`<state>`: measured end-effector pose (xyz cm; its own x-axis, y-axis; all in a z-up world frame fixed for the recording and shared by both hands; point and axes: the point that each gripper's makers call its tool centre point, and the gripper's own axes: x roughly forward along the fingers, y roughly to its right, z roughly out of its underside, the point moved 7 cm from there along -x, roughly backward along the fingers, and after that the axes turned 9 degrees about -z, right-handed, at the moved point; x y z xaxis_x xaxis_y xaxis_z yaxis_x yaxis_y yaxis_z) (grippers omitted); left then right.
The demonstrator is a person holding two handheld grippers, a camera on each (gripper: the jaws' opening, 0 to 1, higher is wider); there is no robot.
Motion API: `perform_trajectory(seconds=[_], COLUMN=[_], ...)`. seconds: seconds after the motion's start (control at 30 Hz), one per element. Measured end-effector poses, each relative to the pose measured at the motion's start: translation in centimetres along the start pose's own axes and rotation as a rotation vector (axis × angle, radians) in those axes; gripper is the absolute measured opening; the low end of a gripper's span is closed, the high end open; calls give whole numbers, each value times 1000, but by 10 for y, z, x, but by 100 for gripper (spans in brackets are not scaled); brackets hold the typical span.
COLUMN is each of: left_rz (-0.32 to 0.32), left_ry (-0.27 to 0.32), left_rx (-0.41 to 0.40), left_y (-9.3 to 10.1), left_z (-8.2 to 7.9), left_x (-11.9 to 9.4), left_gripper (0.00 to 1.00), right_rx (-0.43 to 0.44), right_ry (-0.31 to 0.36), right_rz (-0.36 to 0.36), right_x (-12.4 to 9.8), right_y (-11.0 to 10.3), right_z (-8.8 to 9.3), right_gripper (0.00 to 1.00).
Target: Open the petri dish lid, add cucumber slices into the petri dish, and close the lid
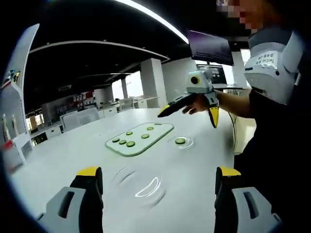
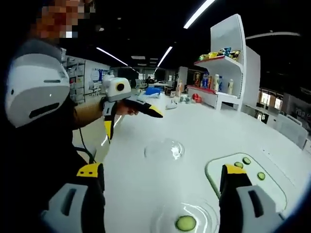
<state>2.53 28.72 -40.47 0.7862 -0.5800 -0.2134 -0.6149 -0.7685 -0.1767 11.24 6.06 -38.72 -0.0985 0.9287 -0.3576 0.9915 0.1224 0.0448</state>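
On the white round table (image 1: 63,160), a clear petri dish (image 2: 184,221) holds one green cucumber slice (image 2: 185,223) beside the pale cutting board (image 1: 140,138), its transparent lid (image 1: 141,184) apart, while both grippers, left (image 1: 158,182) and right (image 2: 163,182), hover wide open and empty.

Open-plan showroom or demonstration hall: behind the large white table (image 2: 204,131) stand a white display shelf (image 2: 228,63) of packaged goods, ceiling strip lights (image 2: 165,54) and a wall screen (image 1: 210,47).

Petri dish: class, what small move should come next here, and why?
Probably lower the open right gripper onto another cucumber slice on the white board. The petri dish holds just one slice, its clear lid lies apart on the table, and that gripper holds nothing.
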Motion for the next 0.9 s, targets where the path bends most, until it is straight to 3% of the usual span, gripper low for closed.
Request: perform_trajectory(seconds=[0.2, 0.33, 0.4, 0.63, 0.9], left_rz=[40, 115, 136, 141, 202], left_ry=[5, -40, -30, -25, -52], left_rx=[7, 36, 0, -21, -40], left_y=[-18, -21, -24, -36, -40], left_z=[16, 30, 32, 41, 56], left_x=[4, 7, 12, 28, 42], left_gripper=[95, 90, 90, 87, 87], right_rx=[-17, -22, -25, -22, -15], right_ry=[-60, -109, -137, -160, -205], right_rz=[-59, -80, -94, -128, -155], right_x=[30, 50, 60, 87, 107], right_y=[8, 14, 16, 24, 33], right_z=[4, 10, 14, 16, 27], right_gripper=[95, 94, 92, 92, 88])
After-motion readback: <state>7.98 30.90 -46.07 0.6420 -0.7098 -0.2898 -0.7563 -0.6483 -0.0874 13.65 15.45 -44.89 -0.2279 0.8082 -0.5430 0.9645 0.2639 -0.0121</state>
